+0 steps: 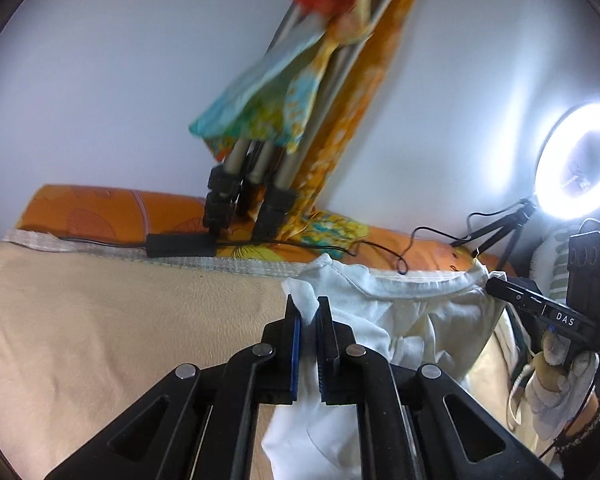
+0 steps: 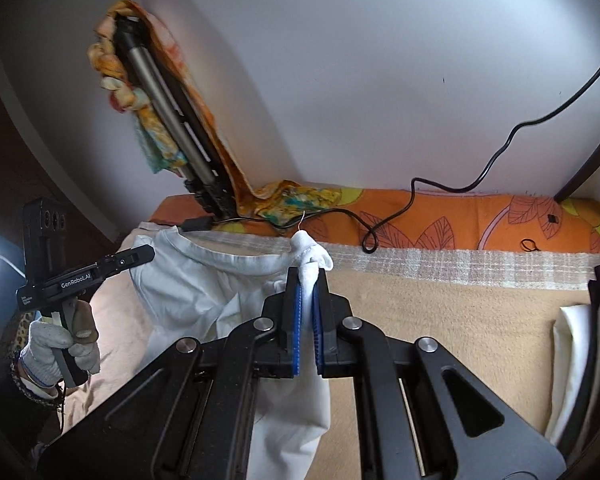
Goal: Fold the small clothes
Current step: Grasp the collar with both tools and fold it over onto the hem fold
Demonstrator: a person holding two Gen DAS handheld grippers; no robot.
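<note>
A small white garment [image 1: 396,320] hangs stretched between my two grippers above a beige blanket [image 1: 100,340]. My left gripper [image 1: 308,312] is shut on one upper corner of the garment, with cloth bunched between its blue pads. My right gripper [image 2: 309,284] is shut on the other upper corner of the garment [image 2: 204,292]. The neckline edge sags between them. The right gripper also shows at the right edge of the left wrist view [image 1: 496,284], and the left gripper at the left of the right wrist view [image 2: 140,256].
A tripod [image 1: 252,192] draped in orange and teal cloth leans on the white wall at the back. A lit ring light [image 1: 580,168] stands at the right. Black cables [image 2: 380,224] run over the orange bedsheet. A white pillow [image 2: 572,352] lies at the right.
</note>
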